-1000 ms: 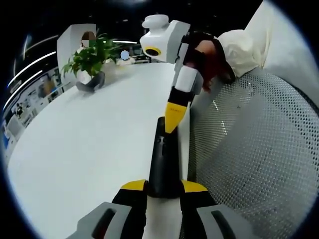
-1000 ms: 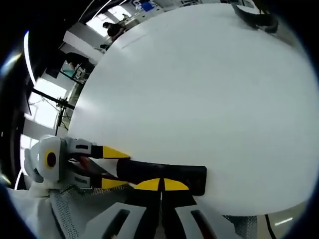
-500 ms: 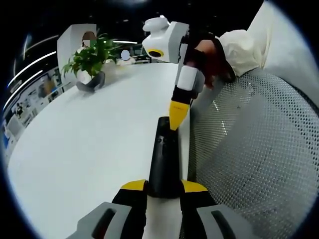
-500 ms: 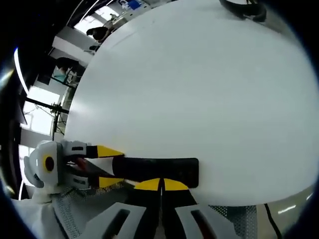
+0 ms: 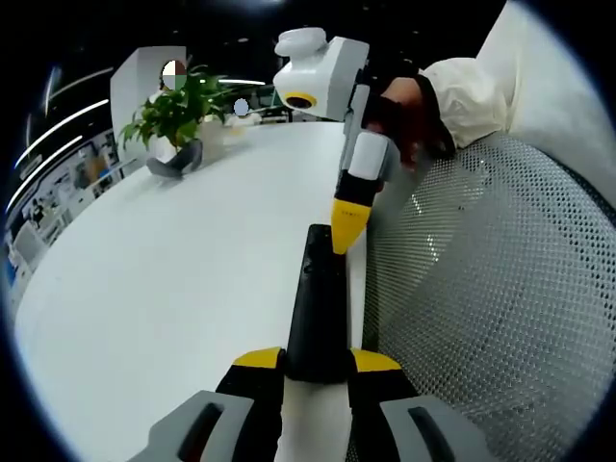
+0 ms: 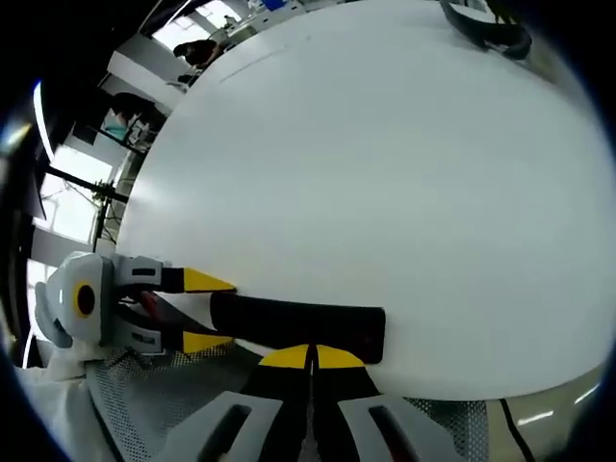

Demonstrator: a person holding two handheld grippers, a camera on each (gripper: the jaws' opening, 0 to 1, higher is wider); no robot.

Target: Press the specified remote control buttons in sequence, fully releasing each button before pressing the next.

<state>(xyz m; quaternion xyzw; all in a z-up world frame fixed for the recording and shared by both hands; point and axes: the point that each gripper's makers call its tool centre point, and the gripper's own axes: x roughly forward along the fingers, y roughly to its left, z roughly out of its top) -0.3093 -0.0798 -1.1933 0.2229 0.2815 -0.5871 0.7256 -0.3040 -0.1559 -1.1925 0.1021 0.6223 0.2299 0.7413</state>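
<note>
Since the earlier frames the right gripper [image 5: 346,236] has crept slightly along the black remote control [image 5: 319,308], its yellow tips now set near the remote's far end in the left gripper view, where before they sat a little lower on its face. Its jaws are pressed together with nothing between them, tips touching the remote's top surface. The left gripper [image 5: 318,360] is clamped on the near end of the remote, one yellow pad on each side of it. That remote lies flat on the white table [image 5: 164,279], close to the table's edge and beside a white mesh chair back [image 5: 491,289]. A hand [image 5: 409,106] grips the right gripper's handle. A potted plant [image 5: 178,115] stands well apart at the table's far side
</note>
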